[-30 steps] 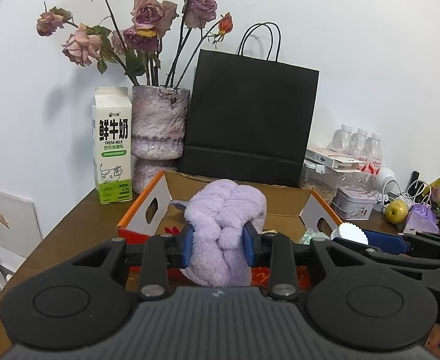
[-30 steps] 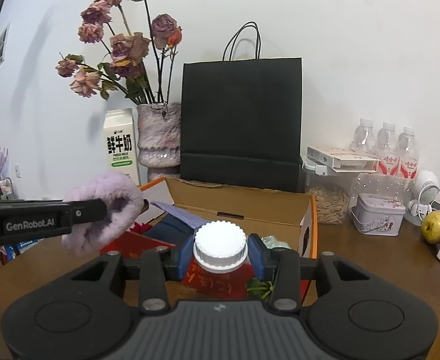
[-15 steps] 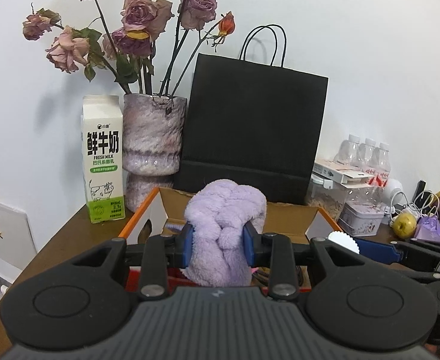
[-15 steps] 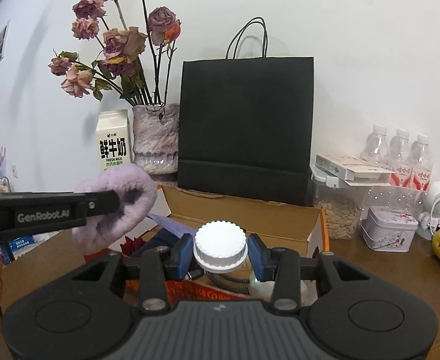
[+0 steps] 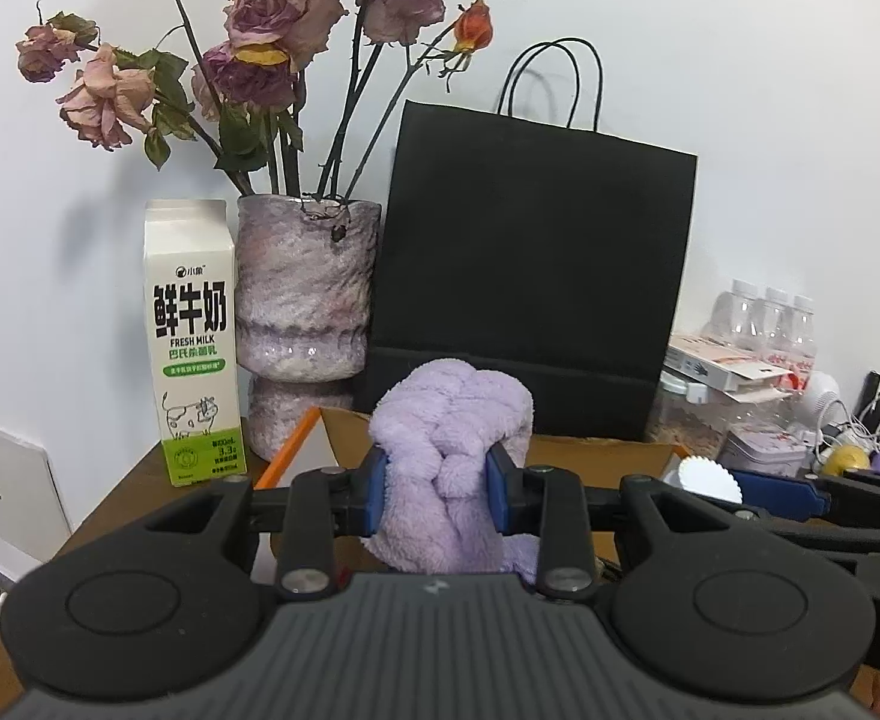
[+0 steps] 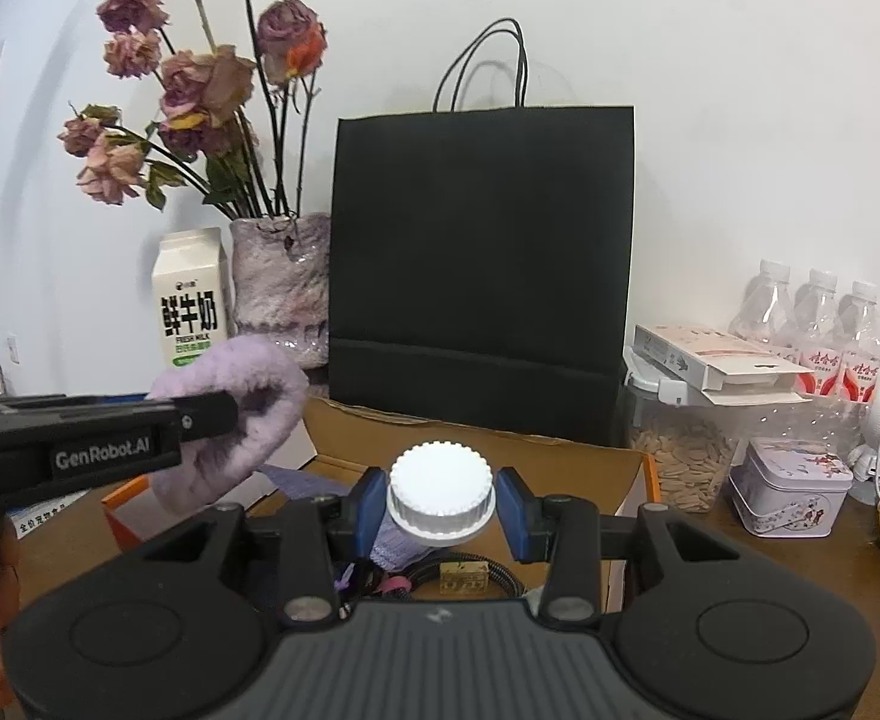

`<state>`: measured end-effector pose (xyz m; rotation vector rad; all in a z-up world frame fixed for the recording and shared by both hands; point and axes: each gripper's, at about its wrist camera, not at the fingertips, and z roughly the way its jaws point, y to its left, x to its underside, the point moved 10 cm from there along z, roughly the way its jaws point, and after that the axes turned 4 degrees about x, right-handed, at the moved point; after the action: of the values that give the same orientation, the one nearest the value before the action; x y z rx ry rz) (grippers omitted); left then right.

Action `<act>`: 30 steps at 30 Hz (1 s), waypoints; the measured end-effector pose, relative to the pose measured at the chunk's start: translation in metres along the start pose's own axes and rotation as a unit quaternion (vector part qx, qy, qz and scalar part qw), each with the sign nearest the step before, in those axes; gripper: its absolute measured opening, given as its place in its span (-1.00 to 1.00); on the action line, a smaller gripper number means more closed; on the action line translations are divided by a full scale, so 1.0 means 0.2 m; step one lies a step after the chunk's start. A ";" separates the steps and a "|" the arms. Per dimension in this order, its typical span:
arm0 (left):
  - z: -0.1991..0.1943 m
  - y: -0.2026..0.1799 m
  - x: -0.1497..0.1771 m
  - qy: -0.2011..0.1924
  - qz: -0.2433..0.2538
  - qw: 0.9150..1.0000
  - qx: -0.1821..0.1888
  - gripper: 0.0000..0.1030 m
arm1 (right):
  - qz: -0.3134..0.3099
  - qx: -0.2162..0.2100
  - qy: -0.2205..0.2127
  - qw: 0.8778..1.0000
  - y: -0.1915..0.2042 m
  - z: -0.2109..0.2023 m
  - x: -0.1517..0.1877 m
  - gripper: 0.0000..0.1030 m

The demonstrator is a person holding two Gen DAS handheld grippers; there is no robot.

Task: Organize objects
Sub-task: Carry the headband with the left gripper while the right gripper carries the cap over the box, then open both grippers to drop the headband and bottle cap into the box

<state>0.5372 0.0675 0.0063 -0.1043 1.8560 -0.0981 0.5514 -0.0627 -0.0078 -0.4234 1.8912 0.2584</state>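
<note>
Left wrist: fluffy lilac cloth [image 5: 452,456], bunched.

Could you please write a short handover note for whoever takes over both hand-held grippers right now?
Left hand-held gripper: shut on the purple fluffy cloth, held above the cardboard box.
Right hand-held gripper: shut on a container with a white ribbed cap, also over the box; its body is hidden.
The box sits in front of the black paper bag and already holds cables and small items.
Done: both items gripped and off the table.
Left: set both down where they belong; the destination is not evident.
</note>
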 end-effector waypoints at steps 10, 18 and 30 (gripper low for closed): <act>0.14 0.02 0.01 0.006 0.003 1.000 0.000 -0.35 | -0.003 0.005 0.022 1.000 -0.01 0.13 0.03 -0.25; 0.16 0.06 0.00 0.001 -0.005 1.000 -0.003 0.51 | -0.014 0.001 0.055 0.998 0.00 0.19 0.10 0.00; 0.15 0.10 -0.01 -0.009 -0.004 0.999 -0.036 1.00 | 0.001 0.024 0.062 0.998 -0.05 0.22 0.12 1.00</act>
<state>0.5662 0.0875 -0.0035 -0.1623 1.8415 -0.0352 0.5852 -0.0598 -0.0446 -0.4140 2.0156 0.1916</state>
